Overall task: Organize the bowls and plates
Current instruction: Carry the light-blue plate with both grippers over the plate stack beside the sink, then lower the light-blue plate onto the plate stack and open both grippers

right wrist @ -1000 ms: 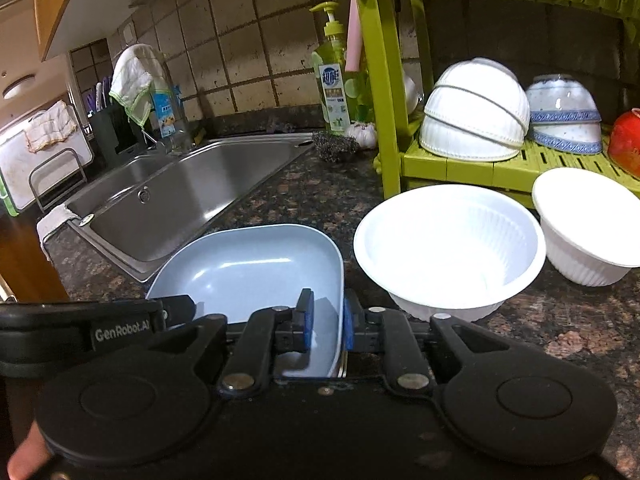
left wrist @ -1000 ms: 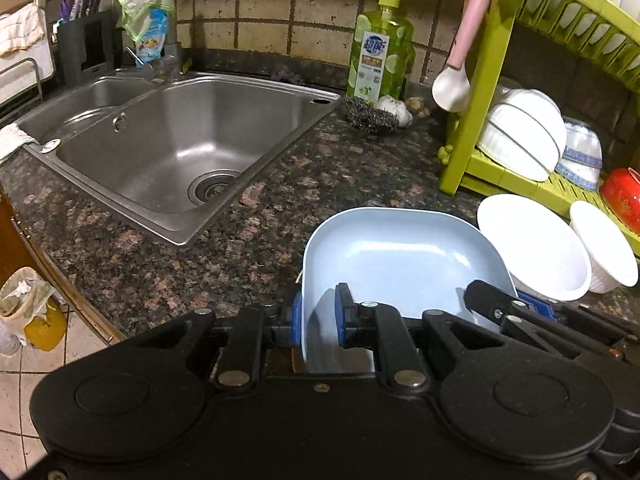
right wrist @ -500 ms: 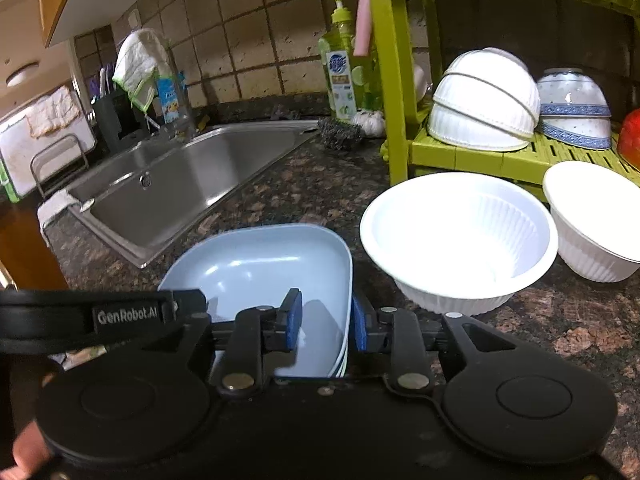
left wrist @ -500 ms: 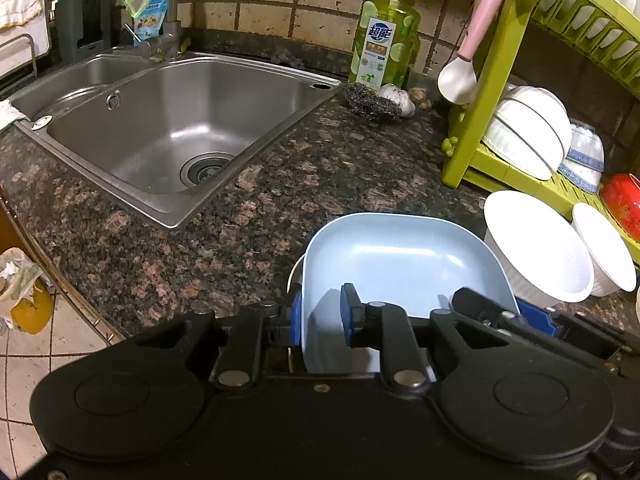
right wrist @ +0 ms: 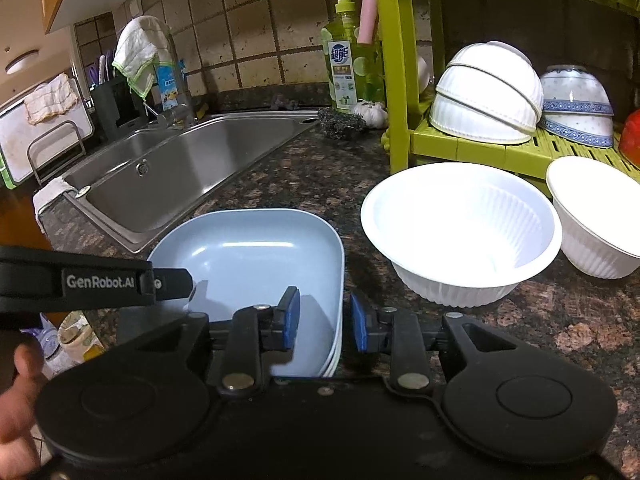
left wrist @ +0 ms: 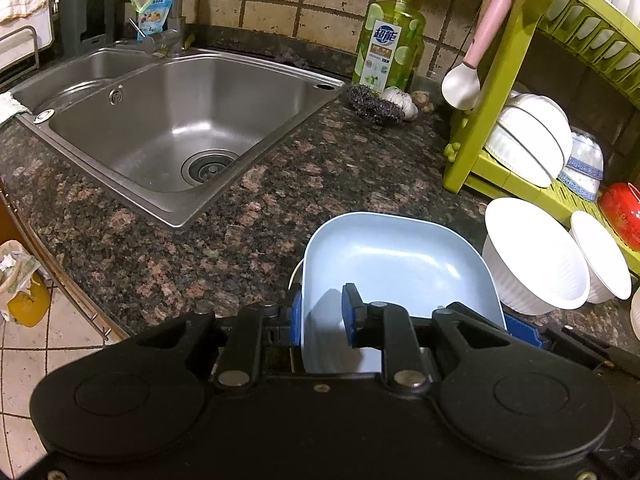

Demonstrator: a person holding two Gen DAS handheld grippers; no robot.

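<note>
Two claws straddle the square pale-blue plate (right wrist: 256,256) on our speckled granite table (left wrist: 280,200): our left claw (left wrist: 322,314) parted around its left rim, our right claw (right wrist: 324,320) parted around its right rim, neither gripping. At 2 o'clock sits a ribbed white bowl (right wrist: 460,232).

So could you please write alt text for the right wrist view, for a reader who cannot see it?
The right gripper straddles the right rim of a pale blue square plate on a dark granite counter, fingers apart. Two white bowls stand to the right, before a green dish rack; a steel sink lies left.
</note>
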